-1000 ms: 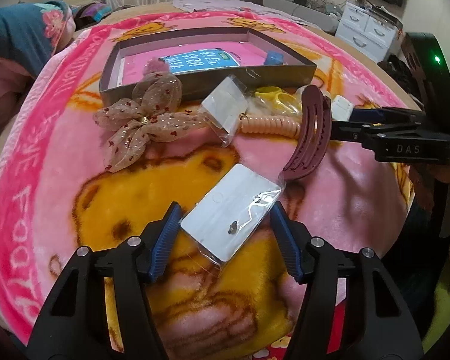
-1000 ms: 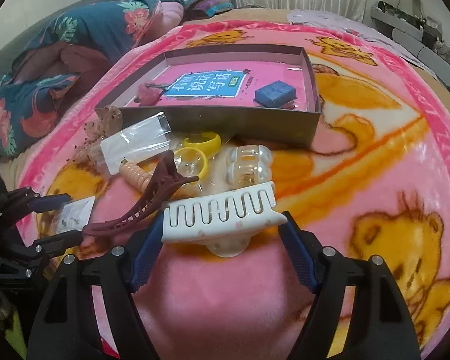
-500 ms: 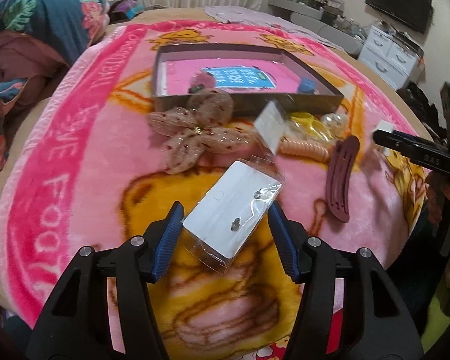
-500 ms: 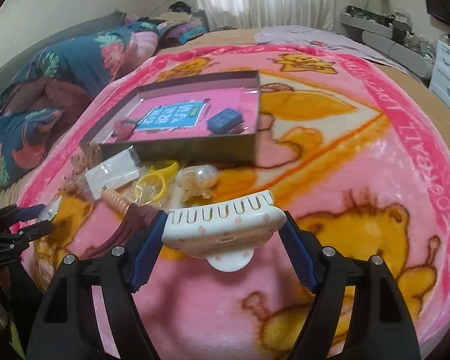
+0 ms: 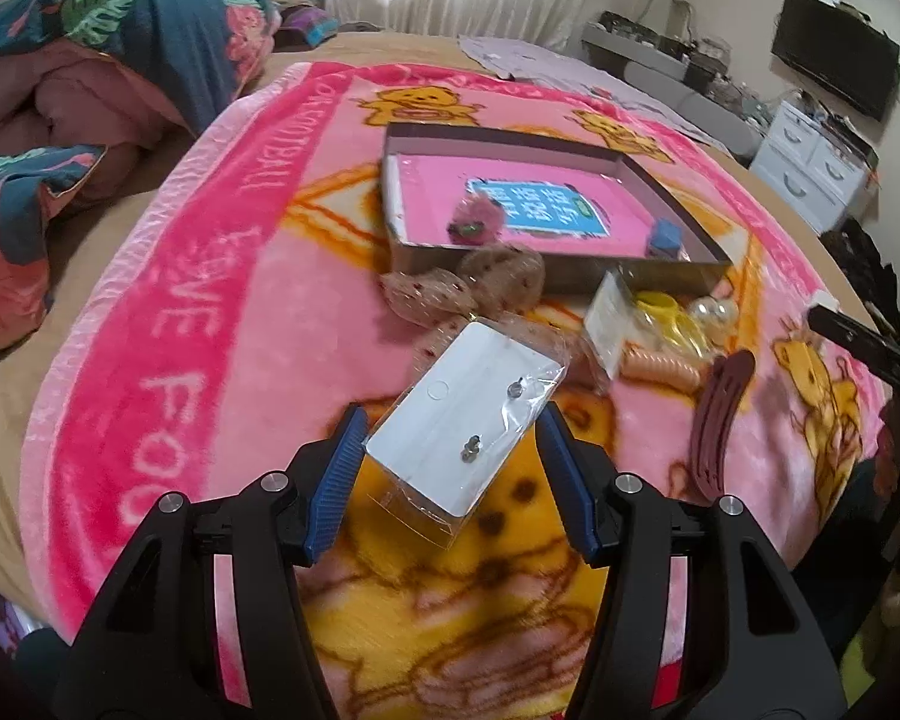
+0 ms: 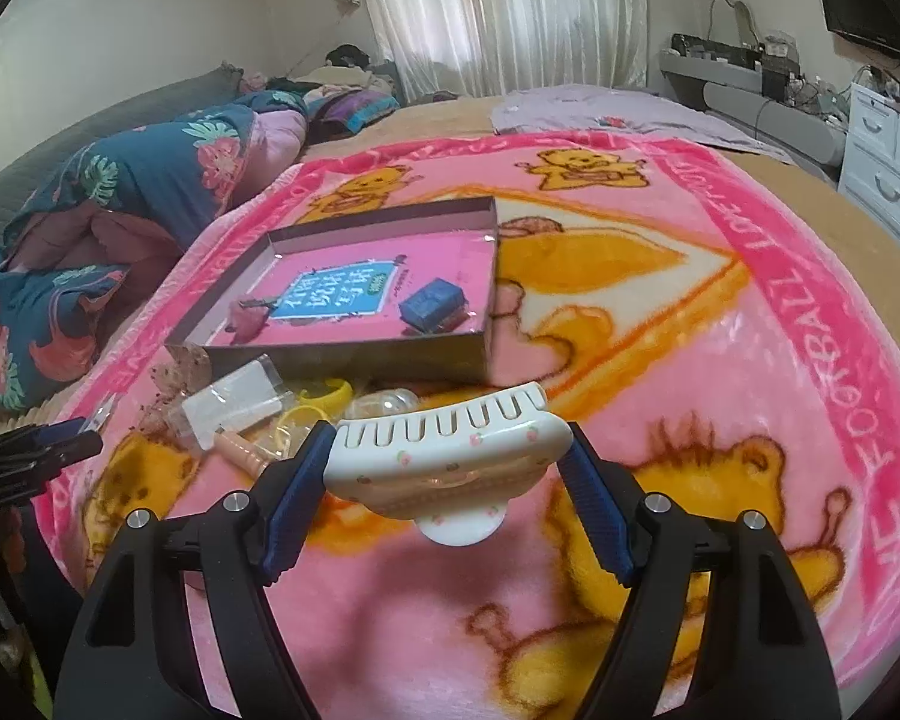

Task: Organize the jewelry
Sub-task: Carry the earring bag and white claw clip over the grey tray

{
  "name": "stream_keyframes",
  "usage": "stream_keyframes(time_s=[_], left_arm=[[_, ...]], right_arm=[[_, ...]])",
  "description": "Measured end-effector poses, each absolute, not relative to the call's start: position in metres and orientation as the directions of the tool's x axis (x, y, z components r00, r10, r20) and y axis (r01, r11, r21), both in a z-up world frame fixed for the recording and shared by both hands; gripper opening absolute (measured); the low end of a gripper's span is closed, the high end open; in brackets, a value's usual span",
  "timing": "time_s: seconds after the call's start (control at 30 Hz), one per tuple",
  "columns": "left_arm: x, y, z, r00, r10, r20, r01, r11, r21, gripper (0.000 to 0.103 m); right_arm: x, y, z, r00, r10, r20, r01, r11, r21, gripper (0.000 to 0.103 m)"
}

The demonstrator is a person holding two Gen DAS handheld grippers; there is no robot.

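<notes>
My left gripper (image 5: 450,468) is shut on a white earring card in a clear sleeve (image 5: 462,420), held above the blanket. My right gripper (image 6: 447,468) is shut on a white claw hair clip (image 6: 447,450) with small flower dots, also lifted off the bed. Farther back lies a shallow grey box (image 5: 546,270) (image 6: 342,354) with a pink floor, holding a blue block (image 6: 433,306) and a pink fluffy piece (image 5: 477,219). In front of the box lie a lace bow (image 5: 468,288), a second card sleeve (image 6: 234,405), yellow rings (image 6: 324,396), a coil tie (image 5: 660,367) and a maroon clip (image 5: 720,414).
A pink bear blanket (image 6: 720,420) covers the bed. A folded floral quilt (image 5: 60,90) sits at the left. White drawers (image 5: 810,162) and a TV (image 5: 834,69) stand at the far right. The right gripper's black tip (image 5: 864,348) shows at the left wrist view's right edge.
Both grippers have risen and pulled back from the pile with their items; the box and loose pieces now look smaller and farther. The views have rolled somewhat.
</notes>
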State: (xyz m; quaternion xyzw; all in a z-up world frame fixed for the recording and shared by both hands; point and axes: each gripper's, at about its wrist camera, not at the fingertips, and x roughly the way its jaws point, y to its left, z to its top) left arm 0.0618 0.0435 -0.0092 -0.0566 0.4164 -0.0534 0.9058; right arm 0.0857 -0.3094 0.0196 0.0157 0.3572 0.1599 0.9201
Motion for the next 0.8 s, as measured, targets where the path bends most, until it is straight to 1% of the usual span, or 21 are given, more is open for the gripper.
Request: stream_keyframes(time_s=[0.2, 0.37, 0.53, 0.8], left_arm=[[0.070, 0.054, 0.002, 0.669, -0.123, -0.733, 0.025, 0.989, -0.143, 0.050], [0.081, 0.056, 0.012, 0.680, -0.110, -0.725, 0.025, 0.992, -0.126, 0.050], [0.095, 0.052, 0.023, 0.690, -0.130, -0.712, 0.041, 0.989, -0.141, 0.050], [0.116, 0.035, 0.043, 0.710, -0.142, -0.690, 0.080, 0.989, -0.122, 0.050]], right_arm=[[0.085, -0.302, 0.025, 0.691, 0.329, -0.644, -0.310, 0.939, 0.148, 0.074], [0.086, -0.289, 0.033, 0.694, 0.338, -0.636, -0.341, 0.932, 0.122, 0.074], [0.093, -0.275, 0.041, 0.690, 0.356, -0.631, -0.377, 0.920, 0.106, 0.074], [0.107, -0.248, 0.064, 0.687, 0.405, -0.603, -0.452, 0.888, 0.082, 0.074]])
